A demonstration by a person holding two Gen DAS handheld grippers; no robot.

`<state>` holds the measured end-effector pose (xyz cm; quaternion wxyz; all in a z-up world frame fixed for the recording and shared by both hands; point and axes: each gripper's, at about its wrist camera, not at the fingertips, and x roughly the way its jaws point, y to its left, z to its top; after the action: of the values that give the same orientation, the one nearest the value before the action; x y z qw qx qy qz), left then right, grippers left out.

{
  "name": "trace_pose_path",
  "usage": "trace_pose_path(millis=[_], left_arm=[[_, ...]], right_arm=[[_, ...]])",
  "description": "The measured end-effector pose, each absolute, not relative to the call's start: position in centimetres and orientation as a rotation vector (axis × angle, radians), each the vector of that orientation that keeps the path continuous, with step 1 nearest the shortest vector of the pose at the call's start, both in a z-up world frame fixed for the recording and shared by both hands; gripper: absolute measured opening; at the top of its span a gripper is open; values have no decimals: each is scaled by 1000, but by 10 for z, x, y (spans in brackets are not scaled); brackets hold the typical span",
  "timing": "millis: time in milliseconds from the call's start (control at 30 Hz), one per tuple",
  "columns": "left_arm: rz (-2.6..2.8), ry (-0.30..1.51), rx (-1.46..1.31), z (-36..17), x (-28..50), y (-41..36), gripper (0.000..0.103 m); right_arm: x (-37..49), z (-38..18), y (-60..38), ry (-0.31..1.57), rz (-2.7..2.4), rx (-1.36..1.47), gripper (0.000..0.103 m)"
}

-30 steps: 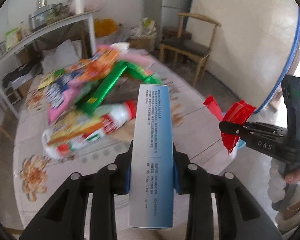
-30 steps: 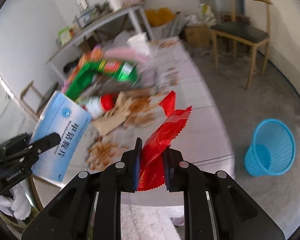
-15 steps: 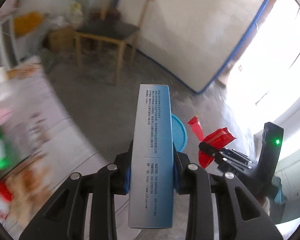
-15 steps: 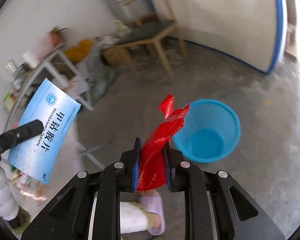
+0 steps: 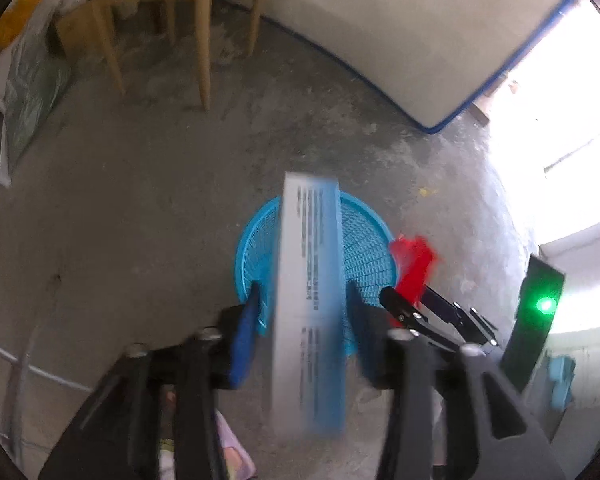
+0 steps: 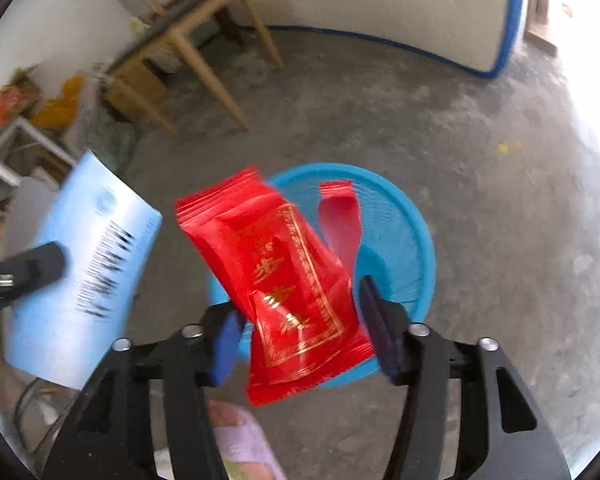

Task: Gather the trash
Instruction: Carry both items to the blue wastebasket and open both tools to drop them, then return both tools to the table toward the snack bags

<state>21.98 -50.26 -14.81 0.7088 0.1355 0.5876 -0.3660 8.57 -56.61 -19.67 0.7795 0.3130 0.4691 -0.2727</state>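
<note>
Both hand-held grippers' jaws newly spread wide, blue box (image 5: 310, 300) and red wrapper (image 6: 284, 280) loose between, above blue basket (image 6: 412, 240).

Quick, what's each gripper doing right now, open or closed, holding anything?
Left gripper: open, box loose between its fingers, above the bin.
Right gripper: open, red wrapper loose between its fingers, above the bin.

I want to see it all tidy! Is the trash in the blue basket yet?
Almost. Both pieces are over the blue basket on the floor. The left gripper and right gripper have their fingers spread, so the blue box and the red wrapper look let go, not yet inside. I can't see any trash in the basket, or whether more waits elsewhere.
</note>
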Motion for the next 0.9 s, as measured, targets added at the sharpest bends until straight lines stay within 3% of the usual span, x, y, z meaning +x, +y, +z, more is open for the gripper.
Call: trace_pose_path(millis=[133, 300, 567, 733, 900], left_arm=[[-795, 1304, 269, -147, 225, -496, 56], [-829, 1208, 256, -119, 220, -480, 57], [-916, 960, 212, -27, 184, -396, 66], [-905, 799, 172, 18, 158, -314, 77], [-832, 711, 112, 45, 139, -234, 81]], right_arm=[[76, -195, -564, 1020, -639, 619, 56], [60, -153, -537, 933, -675, 481, 58], [28, -53, -460, 685, -696, 148, 95], [17, -10, -408, 614, -624, 56, 95], [22, 12, -366, 584, -527, 17, 95]])
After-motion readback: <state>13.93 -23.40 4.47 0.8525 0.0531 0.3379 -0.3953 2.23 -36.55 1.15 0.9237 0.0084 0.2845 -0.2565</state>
